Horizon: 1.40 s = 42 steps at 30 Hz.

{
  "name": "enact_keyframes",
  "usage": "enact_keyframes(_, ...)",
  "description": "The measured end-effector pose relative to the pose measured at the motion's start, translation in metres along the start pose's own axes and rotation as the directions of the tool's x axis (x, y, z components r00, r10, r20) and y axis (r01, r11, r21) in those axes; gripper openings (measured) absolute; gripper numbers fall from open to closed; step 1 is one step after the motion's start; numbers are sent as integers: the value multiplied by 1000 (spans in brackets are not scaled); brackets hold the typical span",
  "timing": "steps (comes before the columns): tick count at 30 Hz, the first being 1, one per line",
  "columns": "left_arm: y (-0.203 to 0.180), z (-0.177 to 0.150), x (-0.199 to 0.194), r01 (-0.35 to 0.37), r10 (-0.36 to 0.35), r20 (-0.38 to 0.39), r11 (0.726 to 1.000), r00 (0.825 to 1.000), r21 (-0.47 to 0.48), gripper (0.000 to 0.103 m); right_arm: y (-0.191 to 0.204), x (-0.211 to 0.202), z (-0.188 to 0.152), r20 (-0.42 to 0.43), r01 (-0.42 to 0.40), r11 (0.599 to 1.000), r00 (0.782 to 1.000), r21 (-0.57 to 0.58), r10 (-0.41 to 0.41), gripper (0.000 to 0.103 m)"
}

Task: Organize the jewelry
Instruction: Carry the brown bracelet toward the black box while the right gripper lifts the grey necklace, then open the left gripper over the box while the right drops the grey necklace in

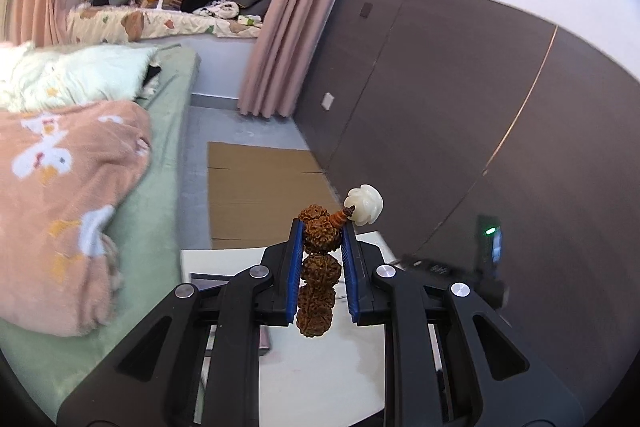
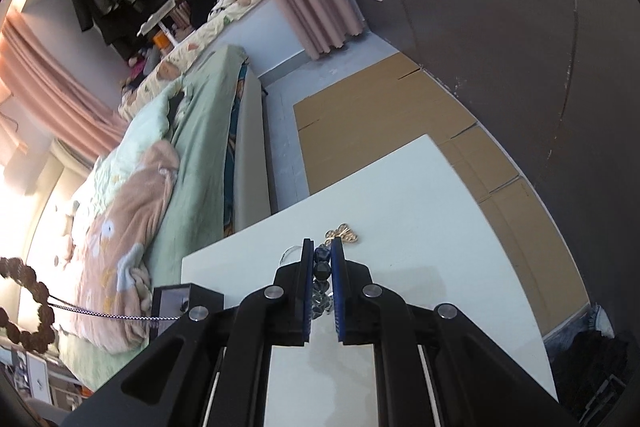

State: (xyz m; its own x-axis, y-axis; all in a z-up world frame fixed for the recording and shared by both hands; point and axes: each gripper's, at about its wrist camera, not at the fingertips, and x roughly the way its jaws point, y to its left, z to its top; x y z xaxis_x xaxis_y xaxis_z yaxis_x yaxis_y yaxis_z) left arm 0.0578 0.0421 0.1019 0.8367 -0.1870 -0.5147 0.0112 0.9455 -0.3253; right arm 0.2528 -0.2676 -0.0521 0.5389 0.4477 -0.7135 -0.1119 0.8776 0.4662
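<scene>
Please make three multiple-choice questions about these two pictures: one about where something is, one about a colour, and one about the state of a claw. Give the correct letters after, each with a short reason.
1. Where is the gold butterfly charm?
A. on the white table, just past the right claw's tips
B. on the bed
C. on the cardboard

2. What colour is the carved flower bead on the brown bead bracelet?
A. blue
B. white
C. gold

3. What is the state of the left claw?
A. open and empty
B. shut on a cord only
C. shut on the brown bead bracelet

Answers:
1 A: the gold butterfly charm lies on the white table, just beyond the right claw, which is shut on dark blue beads.
2 B: the flower bead is white, beside the rough brown beads.
3 C: the left claw pinches the brown bead bracelet between its blue pads.
</scene>
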Motion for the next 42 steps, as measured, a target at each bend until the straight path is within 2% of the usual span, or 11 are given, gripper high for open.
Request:
enact_keyframes(5,9,0,-5,-73,74,-23,997,997,23,19,-9,-11,4,35,7,1000,999,27,-8,8)
enact_keyframes(13,43,-2,-12,-150,149,-24,988,989,-28,19,-17,-14,4,47,14,998,999,53,-17,8)
enact_keyframes(15,45,-4,-8,-152,152,-34,988,988,-26,19,-15,-16,4,44,-16,998,999,56,13,8)
enact_keyframes(18,44,-7,1,-147,146,-46,989,988,-20,19,-7,-18,3,33,-103,993,994,50,101,8)
enact_keyframes(20,43,-8,8,-148,147,-51,989,988,-19,19,9,-19,1,30,-139,990,990,19,139,8)
enact_keyframes(26,34,-9,24,-156,157,-61,988,986,17,19,46,-20,-6,-6,-299,954,954,-22,299,9)
enact_keyframes(29,32,-13,40,-159,164,-105,986,981,59,19,66,-22,-9,-15,-350,936,937,-46,349,9)
enact_keyframes(35,48,-28,75,-205,220,-200,974,955,91,19,99,-31,-14,-17,-432,898,902,-87,432,9)
enact_keyframes(38,65,-40,94,-237,251,-255,968,934,87,19,111,-41,-14,-6,-456,883,889,-109,458,9)
enact_keyframes(42,87,-52,108,-249,246,-299,968,922,26,19,122,-54,-15,8,-483,865,872,-134,489,9)
